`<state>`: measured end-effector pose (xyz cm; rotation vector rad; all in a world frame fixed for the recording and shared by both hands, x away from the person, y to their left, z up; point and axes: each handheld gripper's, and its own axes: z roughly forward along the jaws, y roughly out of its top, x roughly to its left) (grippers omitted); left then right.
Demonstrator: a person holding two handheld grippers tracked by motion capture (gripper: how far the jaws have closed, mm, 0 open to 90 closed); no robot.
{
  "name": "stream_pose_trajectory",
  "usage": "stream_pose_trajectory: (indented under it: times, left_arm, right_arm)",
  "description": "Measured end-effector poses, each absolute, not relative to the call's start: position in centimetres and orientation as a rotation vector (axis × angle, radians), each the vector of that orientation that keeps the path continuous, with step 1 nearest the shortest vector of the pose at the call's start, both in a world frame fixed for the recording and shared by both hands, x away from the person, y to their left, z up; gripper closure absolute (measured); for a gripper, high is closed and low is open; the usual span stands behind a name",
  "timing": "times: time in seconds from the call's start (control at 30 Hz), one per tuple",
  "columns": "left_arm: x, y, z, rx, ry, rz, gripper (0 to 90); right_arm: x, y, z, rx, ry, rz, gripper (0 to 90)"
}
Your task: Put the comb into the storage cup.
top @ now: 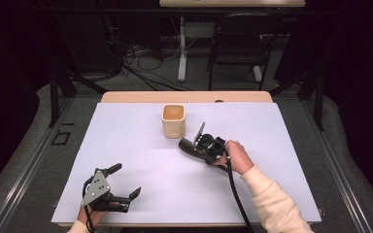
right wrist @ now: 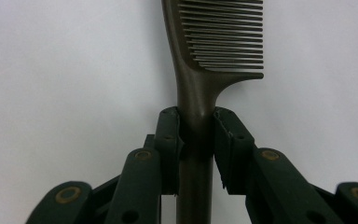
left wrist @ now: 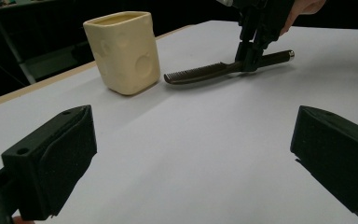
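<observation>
Right gripper (right wrist: 196, 133) clamped on the neck of a dark brown handled comb (right wrist: 205, 70), both pads pressed against the handle just below the teeth, as seen in the right gripper view. Comb lying flat on the white table cover (top: 141, 194), a little right of the middle and toward the far edge; in the left gripper view, comb (left wrist: 200, 73) with teeth end pointing at the cup and silver-capped handle end pointing away from it, right gripper (left wrist: 251, 58) coming down on it from above. Cream square ceramic cup (top: 173, 120) with round dimples standing upright near the middle of the far edge, just beside the comb's tip, touching or not impossible to tell. Left gripper (top: 125, 180) resting near the near left corner, jaws spread wide, nothing between them.
</observation>
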<state>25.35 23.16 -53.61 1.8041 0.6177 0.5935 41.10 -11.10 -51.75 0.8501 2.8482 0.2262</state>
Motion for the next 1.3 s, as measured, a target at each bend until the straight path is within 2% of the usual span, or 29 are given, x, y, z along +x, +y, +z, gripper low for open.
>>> stream_pose_trajectory:
  times: [1.3]
  left_arm:
    - [25.4,23.2,-53.5,1.8,0.615,0.607,0.1]
  right_arm:
    - [39.6,-14.6,-49.3,0.918,2.765,0.509,72.6]
